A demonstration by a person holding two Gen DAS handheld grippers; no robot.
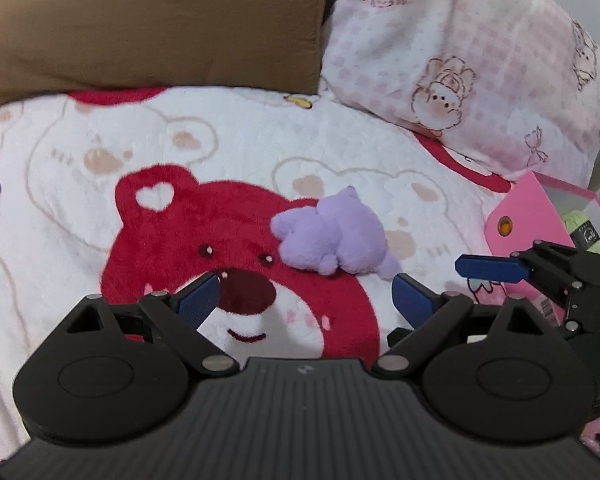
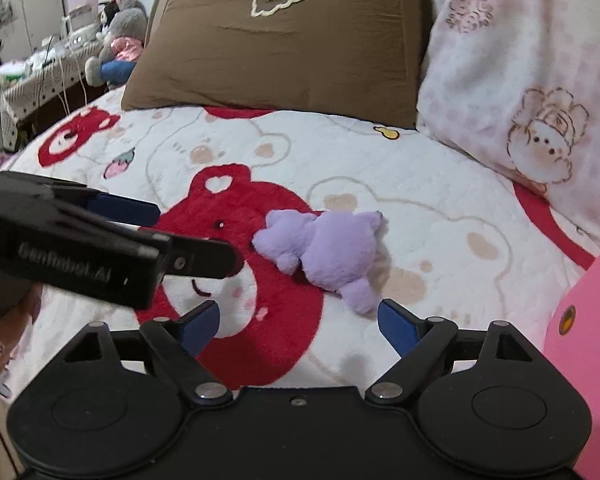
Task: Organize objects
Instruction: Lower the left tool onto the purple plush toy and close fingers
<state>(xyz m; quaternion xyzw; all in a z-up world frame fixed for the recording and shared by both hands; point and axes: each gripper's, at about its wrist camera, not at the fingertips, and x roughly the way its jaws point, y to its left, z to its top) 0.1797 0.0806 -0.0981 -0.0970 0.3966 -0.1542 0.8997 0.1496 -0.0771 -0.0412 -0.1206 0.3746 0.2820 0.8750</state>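
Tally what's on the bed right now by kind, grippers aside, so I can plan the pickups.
Pillows: 2, a brown pillow and a pink checked pillow
Plush toys: 1, the purple plush lying on the bear blanket
Boxes: 1, the pink box at the right edge
Blankets: 1
Total: 5

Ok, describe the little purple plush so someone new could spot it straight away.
Find the white fleece blanket in front of the brown pillow. On its big red bear face lies the purple plush, the only loose, lilac thing there.
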